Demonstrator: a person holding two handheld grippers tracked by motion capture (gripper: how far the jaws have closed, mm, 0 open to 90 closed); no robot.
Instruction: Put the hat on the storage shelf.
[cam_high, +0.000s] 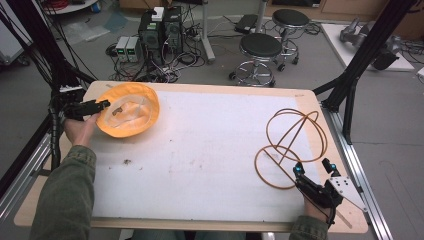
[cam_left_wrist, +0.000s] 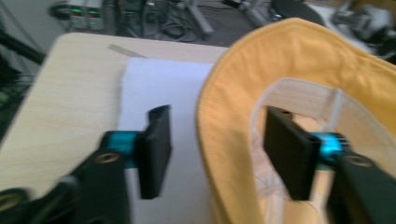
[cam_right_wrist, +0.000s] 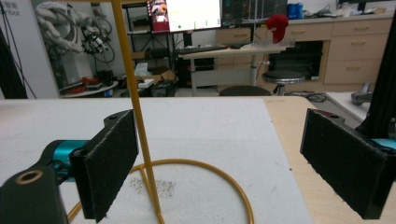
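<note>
Three views examined, findings in order.

1. High view: a yellow hat (cam_high: 128, 109) lies brim-up at the table's (cam_high: 210, 210) far left corner, on the white mat (cam_high: 210, 135). The left gripper (cam_high: 100, 105) is at the hat's left edge. A wire hat stand (cam_high: 292, 145) sits at the right, well apart from the hat. The right gripper (cam_high: 313, 167) is just beside the stand's base ring.

2. Left gripper view: jaws spread, one pad outside the brim and one inside the crown, straddling the hat (cam_left_wrist: 233, 116) rim. No pinch is made yet; whether either pad touches fabric cannot be told.

3. Right gripper view: jaws wide apart, gripping nothing. The stand's upright rod (cam_right_wrist: 135, 116) rises just in front of the left pad, and the base ring (cam_right_wrist: 224, 175) lies between the jaws on the mat.

4. Judgement: work appears to be at its start. Hat not gripped or lifted, stand not held; grasping and placing the hat on the stand are outstanding.
</note>
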